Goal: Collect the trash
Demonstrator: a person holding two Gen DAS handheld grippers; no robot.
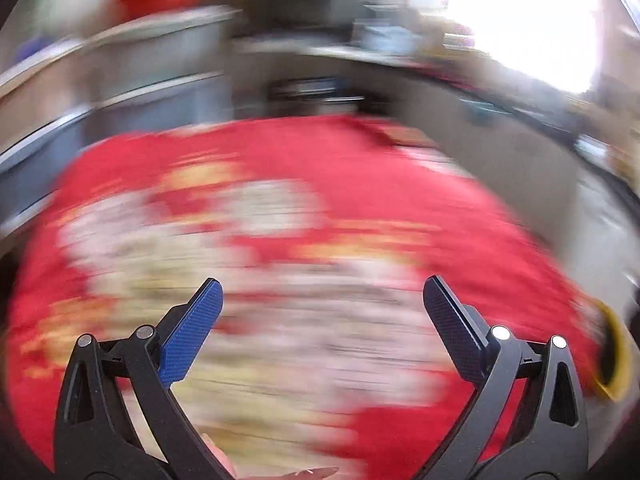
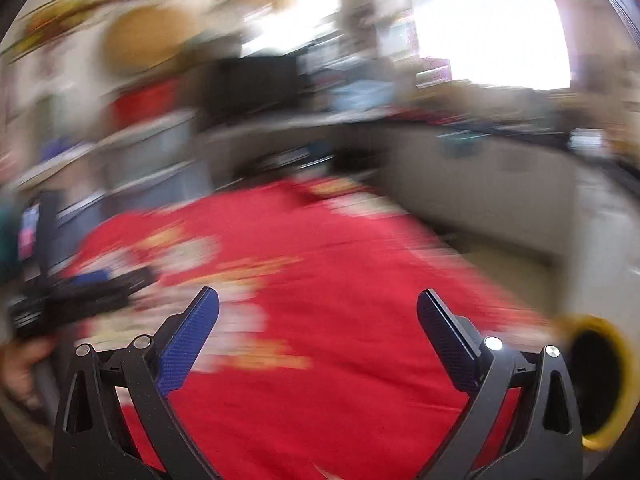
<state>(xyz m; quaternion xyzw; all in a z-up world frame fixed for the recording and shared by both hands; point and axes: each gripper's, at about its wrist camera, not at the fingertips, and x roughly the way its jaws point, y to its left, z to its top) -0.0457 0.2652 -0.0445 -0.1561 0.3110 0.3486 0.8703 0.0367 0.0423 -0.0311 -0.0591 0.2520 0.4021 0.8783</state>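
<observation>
Basically both views motion-blurred. Left gripper [image 1: 322,294] wide, empty; right gripper [image 2: 318,306] wide, empty, above red patterned cloth [image 2: 340,280]. Yellow-rimmed bin [image 2: 600,380] at 4 o'clock. Trash itself indistinguishable; likely light, soft, pinch mid-body.

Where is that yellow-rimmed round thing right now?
In both views the yellow-rimmed container sits at the far right edge, beside the red cloth.
</observation>
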